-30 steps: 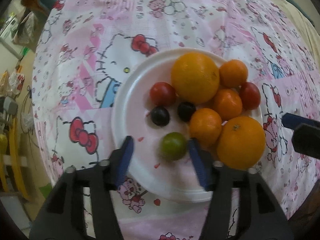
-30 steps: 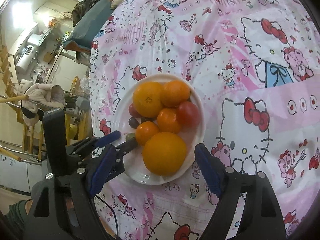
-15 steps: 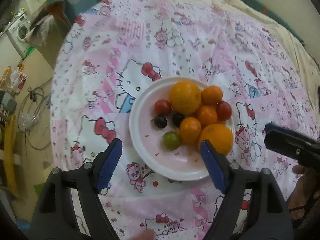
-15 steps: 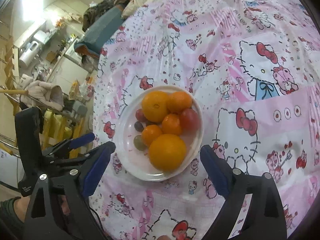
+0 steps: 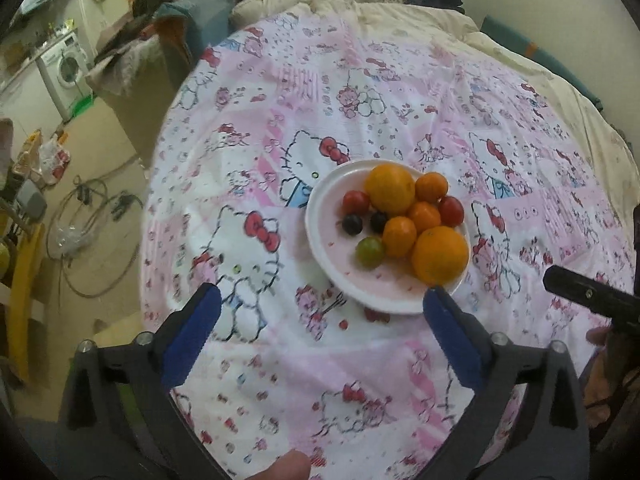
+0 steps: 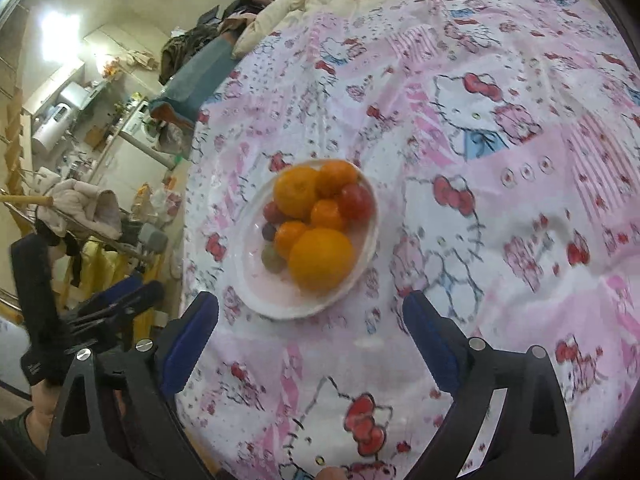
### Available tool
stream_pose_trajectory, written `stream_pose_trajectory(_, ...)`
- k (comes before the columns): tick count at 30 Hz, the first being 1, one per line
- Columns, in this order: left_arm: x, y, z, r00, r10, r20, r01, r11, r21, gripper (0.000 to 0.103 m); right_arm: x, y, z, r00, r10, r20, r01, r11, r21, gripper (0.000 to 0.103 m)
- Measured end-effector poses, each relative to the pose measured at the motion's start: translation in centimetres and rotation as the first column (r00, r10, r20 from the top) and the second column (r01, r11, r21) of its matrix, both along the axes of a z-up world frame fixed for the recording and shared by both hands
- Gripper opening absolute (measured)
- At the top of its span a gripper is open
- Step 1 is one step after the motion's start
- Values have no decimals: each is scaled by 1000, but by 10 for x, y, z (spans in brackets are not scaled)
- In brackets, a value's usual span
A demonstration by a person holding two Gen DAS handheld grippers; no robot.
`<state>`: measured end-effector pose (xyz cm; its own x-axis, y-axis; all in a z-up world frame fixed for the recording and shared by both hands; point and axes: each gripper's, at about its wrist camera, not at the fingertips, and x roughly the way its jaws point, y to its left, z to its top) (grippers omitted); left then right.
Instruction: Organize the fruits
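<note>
A white plate (image 5: pixel 320 256) sits on the pink cartoon tablecloth and holds the fruit: two big oranges (image 5: pixel 440 255), smaller tangerines (image 5: pixel 399 231), red tomatoes (image 5: pixel 355 201), two dark grapes (image 5: pixel 352 224) and a green fruit (image 5: pixel 370 252). The plate also shows in the right wrist view (image 6: pixel 256 280) with a big orange (image 6: pixel 321 259) in front. My left gripper (image 5: pixel 320 336) is open and empty, held above and short of the plate. My right gripper (image 6: pixel 310 336) is open and empty, also short of the plate.
The round table (image 5: pixel 400 92) has its left edge (image 5: pixel 148 208) close by, with floor, cables (image 5: pixel 92 216) and a washing machine (image 5: pixel 66 68) beyond. Bedding lies behind the table (image 5: pixel 400 12). The right gripper's body (image 5: pixel 588 292) shows at the right of the left wrist view.
Both grippers pulled back and up from the plate. The left gripper, which had straddled the green fruit, opened wide and left it on the plate. The fruit has not moved.
</note>
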<state>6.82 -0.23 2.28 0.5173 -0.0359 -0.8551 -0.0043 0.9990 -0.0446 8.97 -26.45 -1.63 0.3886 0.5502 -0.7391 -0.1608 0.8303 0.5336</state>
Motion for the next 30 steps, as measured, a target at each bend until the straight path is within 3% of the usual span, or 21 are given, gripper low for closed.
stream_pose_trajectory(8,-31,0,5,996,22,83,-22,1000,2,101,-27,14,6,997,-12,82,18,997,-72,103)
stream_pose_trajectory(16,-47,-9,17,972,24,235,-45,996,83,101,-45,23,20,973,-41,229,72,989,-130,103)
stream_pose_trajectory(25,-41,-9,10,977,55,207,-57,998,1,101,-41,37,23,947,-21,321,99,968,-229,103)
stream_pose_trajectory(30,-40,-7,12,972,70,225,-72,997,2,102,-39,39,26,939,-22,343,104,970,-221,103)
